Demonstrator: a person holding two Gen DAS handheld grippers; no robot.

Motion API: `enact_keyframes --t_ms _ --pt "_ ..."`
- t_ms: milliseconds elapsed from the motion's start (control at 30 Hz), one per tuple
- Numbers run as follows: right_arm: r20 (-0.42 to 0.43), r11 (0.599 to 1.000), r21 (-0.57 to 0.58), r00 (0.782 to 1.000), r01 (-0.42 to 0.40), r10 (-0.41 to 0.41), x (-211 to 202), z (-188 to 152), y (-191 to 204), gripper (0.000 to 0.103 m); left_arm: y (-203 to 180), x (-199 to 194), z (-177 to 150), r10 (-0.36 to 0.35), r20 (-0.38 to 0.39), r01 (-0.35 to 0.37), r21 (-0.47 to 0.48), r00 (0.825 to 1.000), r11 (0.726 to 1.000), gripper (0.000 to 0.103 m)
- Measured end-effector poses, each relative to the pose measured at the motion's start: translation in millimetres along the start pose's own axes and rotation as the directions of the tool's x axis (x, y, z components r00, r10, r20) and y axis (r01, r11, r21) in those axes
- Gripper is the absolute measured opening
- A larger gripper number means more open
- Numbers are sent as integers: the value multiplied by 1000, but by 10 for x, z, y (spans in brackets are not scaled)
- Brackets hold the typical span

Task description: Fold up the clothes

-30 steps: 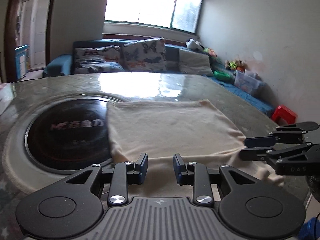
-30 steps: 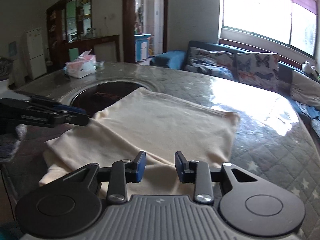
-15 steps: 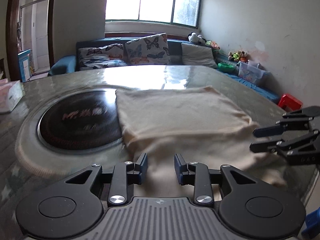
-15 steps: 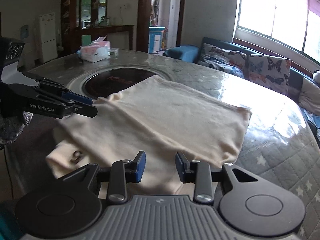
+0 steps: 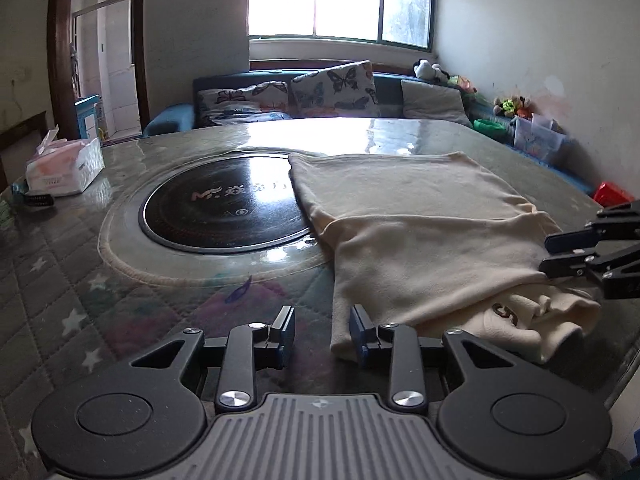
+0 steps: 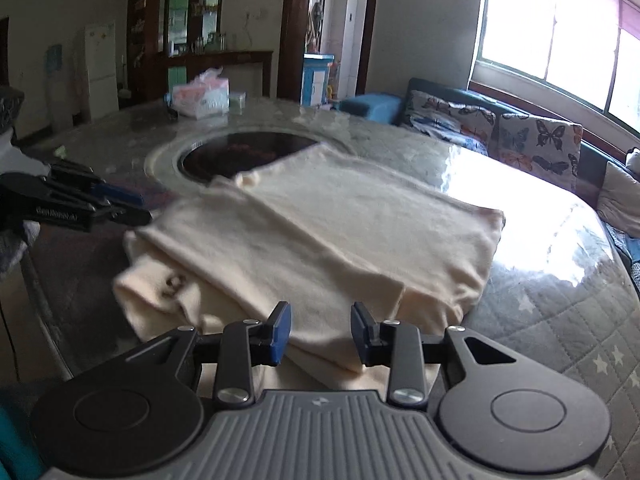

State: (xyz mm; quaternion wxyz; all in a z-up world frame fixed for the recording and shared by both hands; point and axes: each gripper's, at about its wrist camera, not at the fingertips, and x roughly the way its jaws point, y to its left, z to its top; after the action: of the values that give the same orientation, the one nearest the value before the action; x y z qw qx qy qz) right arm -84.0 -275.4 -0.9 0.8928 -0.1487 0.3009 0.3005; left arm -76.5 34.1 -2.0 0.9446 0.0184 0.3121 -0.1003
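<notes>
Both claws have slid sideways along the near edge of the cream garment over the last second, the left one now sitting off its left corner where before it faced the cloth head on.

From the left wrist, the left claw (image 5: 322, 334) stands released, jaws parted with nothing pinched; its right finger is just at the near left corner of the cream garment (image 5: 420, 232), its left finger over bare quilted cover. The garment lies folded on the worktop (image 5: 120, 280), its top layer flat and its far left corner overlapping the round black hotplate (image 5: 224, 212) set into the surface. At the near right, a bunched part of the garment with a small brown emblem pokes out from under the top layer. The right claw (image 5: 548, 254) comes in from the right edge, its tips right at that side of the cloth; whether they touch it I cannot tell. A tissue box (image 5: 64, 168) sits far left, and a sofa with butterfly cushions (image 5: 332, 88) stands under the window.

From the right wrist, the right claw (image 6: 320, 334) is also released, its parted fingers hovering over the garment's (image 6: 320, 240) near edge, cloth showing between them but not gripped. The left claw (image 6: 136, 210) reaches in from the left, near the garment's left edge. The picture is somewhat blurred. The tissue box (image 6: 202, 98) is beyond the hotplate (image 6: 244, 154).
</notes>
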Motion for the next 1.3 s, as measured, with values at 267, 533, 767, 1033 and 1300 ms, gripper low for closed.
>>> enact_keyframes --t_ms 267,533,767,1033,1300 --pt "12 1000 -9 1000 -2 2 -155 -1 14 33 -284 -263 -45 -103 47 91 198 994 976 45" --pt "-12 1000 -16 1000 -8 7 -175 -62 22 33 -716 -273 -263 -197 50 149 480 979 864 51" --pt "-16 998 -66 1000 -4 3 -357 -86 63 46 -861 -119 -295 -229 74 151 550 971 822 50" --pt "-15 970 -241 1000 6 -10 -533 -167 237 68 -794 -74 -129 -262 102 179 497 960 849 17" --pt "12 934 -356 1000 3 1 -290 -173 415 66 -708 -24 157 -286 122 217 402 950 890 12"
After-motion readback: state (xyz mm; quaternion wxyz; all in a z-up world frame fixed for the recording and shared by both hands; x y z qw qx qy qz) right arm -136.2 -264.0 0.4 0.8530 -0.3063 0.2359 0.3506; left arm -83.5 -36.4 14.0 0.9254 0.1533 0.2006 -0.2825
